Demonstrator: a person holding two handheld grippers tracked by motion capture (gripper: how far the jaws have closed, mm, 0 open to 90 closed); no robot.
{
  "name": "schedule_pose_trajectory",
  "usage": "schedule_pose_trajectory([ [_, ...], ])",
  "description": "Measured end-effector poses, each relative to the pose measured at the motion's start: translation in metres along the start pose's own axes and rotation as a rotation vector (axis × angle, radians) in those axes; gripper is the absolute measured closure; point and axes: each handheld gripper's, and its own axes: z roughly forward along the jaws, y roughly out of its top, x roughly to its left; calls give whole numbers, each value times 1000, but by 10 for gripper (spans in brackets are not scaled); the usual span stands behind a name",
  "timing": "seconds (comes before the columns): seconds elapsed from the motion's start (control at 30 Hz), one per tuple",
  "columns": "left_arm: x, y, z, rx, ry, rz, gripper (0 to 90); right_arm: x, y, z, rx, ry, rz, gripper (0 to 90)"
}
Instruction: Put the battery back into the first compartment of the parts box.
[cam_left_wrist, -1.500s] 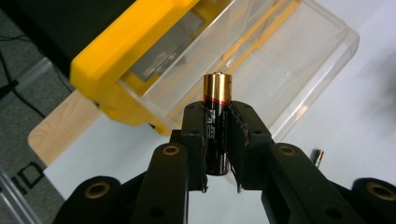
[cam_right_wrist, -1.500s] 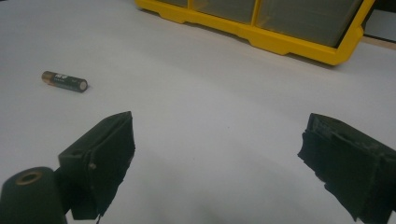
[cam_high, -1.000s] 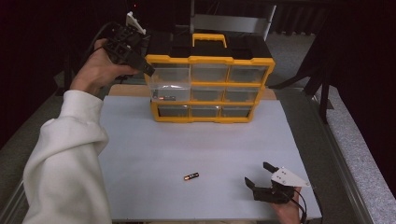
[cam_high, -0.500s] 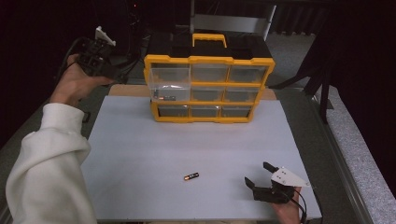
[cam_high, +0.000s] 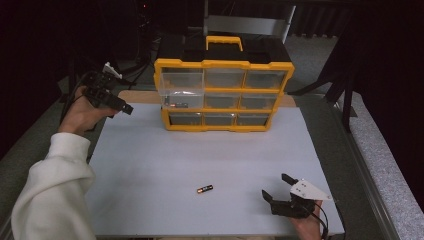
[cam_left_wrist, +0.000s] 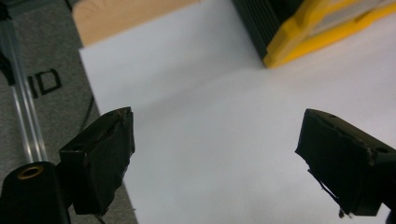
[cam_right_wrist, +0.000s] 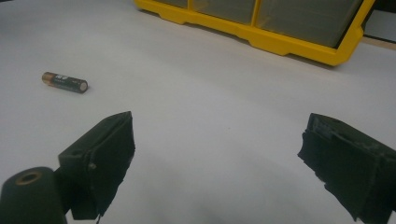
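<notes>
The left gripper (cam_high: 120, 107) has its two black jaws spread wide, with nothing between them; in the left gripper view they hang over the white mat (cam_left_wrist: 205, 140) near its left edge, and the pads look rough and chipped. The right gripper (cam_high: 280, 190) is spread wide too, with nothing in it; it sits low at the near right part of the mat.

The small battery (cam_high: 204, 189) lies flat on the mat, near the front and a bit left of the right gripper, well apart from both; in the right gripper view it (cam_right_wrist: 65, 81) is a dark little tube with a coppery end.

A second ago the left hand (cam_high: 82, 115) was up high by the top left corner of the drawer box (cam_high: 225, 65); now it is lower and more to the left, beside the mat's far left corner; the right gripper and the battery are where they were.

The drawer box is yellow plastic with see-through drawers in rows, and a yellow handle on top; the mat is smooth and flat; the person's sleeve (cam_high: 50, 200) is white and soft.
</notes>
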Motion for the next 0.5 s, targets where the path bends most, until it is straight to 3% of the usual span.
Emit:
schedule_pose_trajectory([
  [0.37, -27, -28, 39, 26, -43, 77, 116, 0, 0, 0, 0, -3, 2, 93],
  [0.5, -41, -39, 48, 33, -65, 129, 119, 0, 0, -1, 0, -3, 2, 93],
])
